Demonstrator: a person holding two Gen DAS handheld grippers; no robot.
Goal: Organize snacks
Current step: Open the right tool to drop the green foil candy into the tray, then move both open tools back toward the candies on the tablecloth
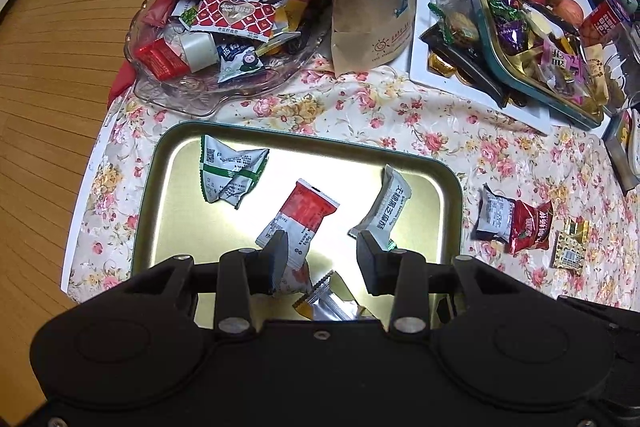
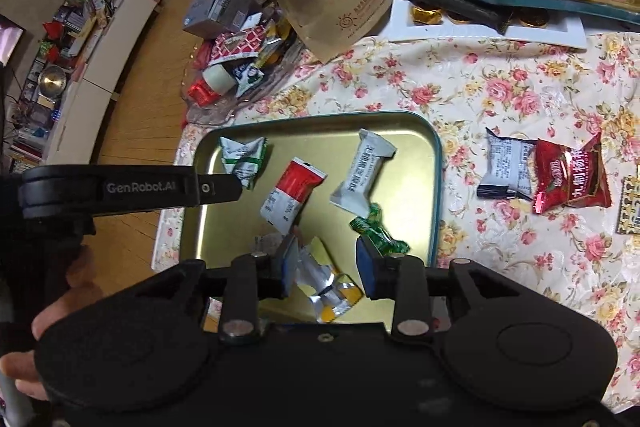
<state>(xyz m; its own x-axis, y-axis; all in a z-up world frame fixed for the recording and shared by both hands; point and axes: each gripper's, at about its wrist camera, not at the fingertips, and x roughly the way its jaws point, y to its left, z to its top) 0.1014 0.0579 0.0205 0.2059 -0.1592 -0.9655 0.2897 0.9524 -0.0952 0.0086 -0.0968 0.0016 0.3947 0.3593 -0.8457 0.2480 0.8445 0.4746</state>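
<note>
Right wrist view: right gripper [image 2: 325, 261] gapes above the gold tin tray [image 2: 434, 163], green candy [image 2: 378, 233] just beside one finger; left gripper [image 1: 322, 261] spread, empty.

A gold-lined tin tray [image 2: 434, 163] with a teal rim lies flat on the floral bench. In it lie a crumpled green-and-white packet [image 2: 242, 155], a red-and-white packet [image 2: 290, 195], a white wrapped cake [image 2: 362, 173], a silver-and-yellow packet [image 2: 332, 287] and a blurred green candy [image 2: 378, 231]. Right of the tray, touching each other, lie a white packet [image 2: 508, 167] and a red packet [image 2: 572, 173].

Gold tray [image 1: 448, 195] w/ teal rim; red-white packet [image 1: 298, 223]; floral cloth [image 1: 360, 115].
</note>
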